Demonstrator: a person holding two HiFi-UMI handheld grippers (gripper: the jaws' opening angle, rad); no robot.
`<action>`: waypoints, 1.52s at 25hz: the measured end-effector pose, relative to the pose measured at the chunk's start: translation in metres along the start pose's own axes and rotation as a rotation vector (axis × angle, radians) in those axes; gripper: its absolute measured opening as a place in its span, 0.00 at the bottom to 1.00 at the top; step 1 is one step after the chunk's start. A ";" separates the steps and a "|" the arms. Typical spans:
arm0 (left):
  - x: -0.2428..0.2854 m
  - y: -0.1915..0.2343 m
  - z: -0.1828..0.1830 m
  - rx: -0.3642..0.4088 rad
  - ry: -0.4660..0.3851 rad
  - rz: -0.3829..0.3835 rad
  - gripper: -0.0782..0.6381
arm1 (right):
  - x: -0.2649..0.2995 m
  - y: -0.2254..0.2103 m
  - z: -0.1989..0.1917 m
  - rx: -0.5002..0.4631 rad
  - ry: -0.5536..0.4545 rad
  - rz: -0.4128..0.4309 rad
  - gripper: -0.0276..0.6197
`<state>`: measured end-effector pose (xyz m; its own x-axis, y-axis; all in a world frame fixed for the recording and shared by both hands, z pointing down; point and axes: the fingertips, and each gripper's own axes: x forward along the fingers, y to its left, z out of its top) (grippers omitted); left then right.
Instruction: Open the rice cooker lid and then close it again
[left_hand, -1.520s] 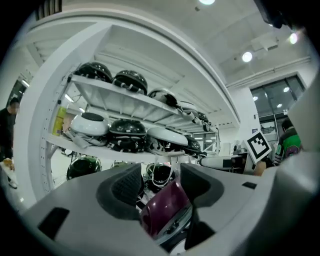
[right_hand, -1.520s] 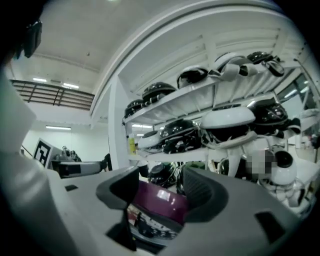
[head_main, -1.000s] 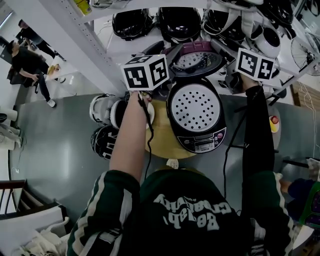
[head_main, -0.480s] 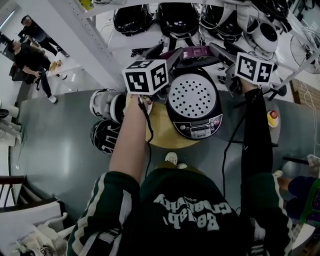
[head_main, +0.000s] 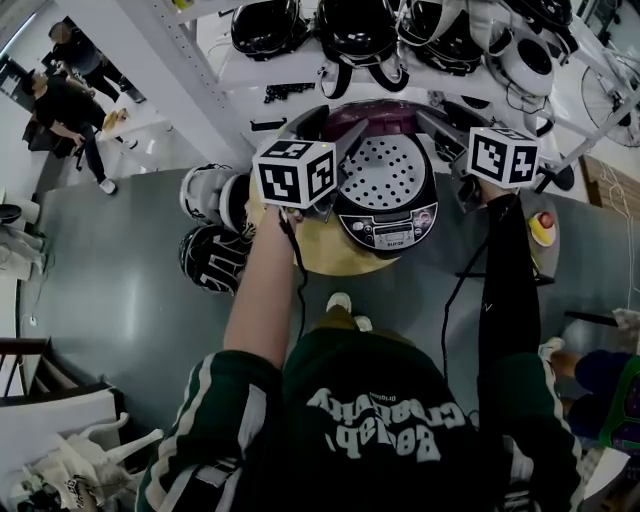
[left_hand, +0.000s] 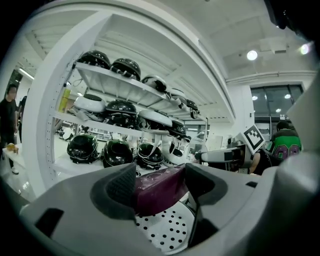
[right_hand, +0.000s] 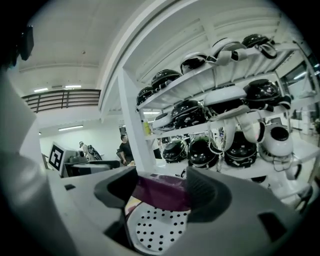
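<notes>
The rice cooker (head_main: 388, 235) stands on a round wooden table (head_main: 320, 258). Its purple lid (head_main: 365, 115) is raised at the back, and a white perforated plate (head_main: 385, 170) shows below it. My left gripper (head_main: 330, 135) is at the lid's left side and my right gripper (head_main: 445, 135) at its right side. In the left gripper view the lid (left_hand: 157, 192) fills the gap of the left gripper (left_hand: 161, 182), whose jaws have just been opening and stand wide. The right gripper (right_hand: 160, 192) is also wide, with the lid (right_hand: 162, 195) showing between its jaws above the plate (right_hand: 157, 225).
White shelves (head_main: 350, 40) behind the cooker carry several black and white helmet-like shells. More of them sit on the floor at the left (head_main: 210, 255). A small stand with a red-topped thing (head_main: 540, 225) is at the right. People (head_main: 60, 110) stand far left.
The lid has tipped from showing its grey inner face to showing its purple top. Both grippers moved with it at its sides. The cooker now sits higher and smaller in the head view.
</notes>
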<state>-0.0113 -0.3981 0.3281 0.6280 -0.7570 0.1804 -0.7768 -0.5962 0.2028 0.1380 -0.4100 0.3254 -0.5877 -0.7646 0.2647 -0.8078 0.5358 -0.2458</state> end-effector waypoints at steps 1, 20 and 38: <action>-0.002 -0.003 -0.006 0.002 0.007 -0.003 0.53 | -0.003 0.002 -0.006 -0.003 0.007 0.001 0.52; -0.028 -0.042 -0.095 -0.044 0.110 -0.027 0.54 | -0.032 0.032 -0.109 -0.099 0.182 -0.006 0.54; -0.027 -0.043 -0.172 -0.084 0.241 -0.026 0.54 | -0.027 0.024 -0.188 -0.007 0.283 -0.039 0.51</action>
<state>0.0134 -0.3059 0.4805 0.6484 -0.6500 0.3962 -0.7600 -0.5826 0.2879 0.1256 -0.3094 0.4879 -0.5448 -0.6547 0.5240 -0.8298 0.5110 -0.2243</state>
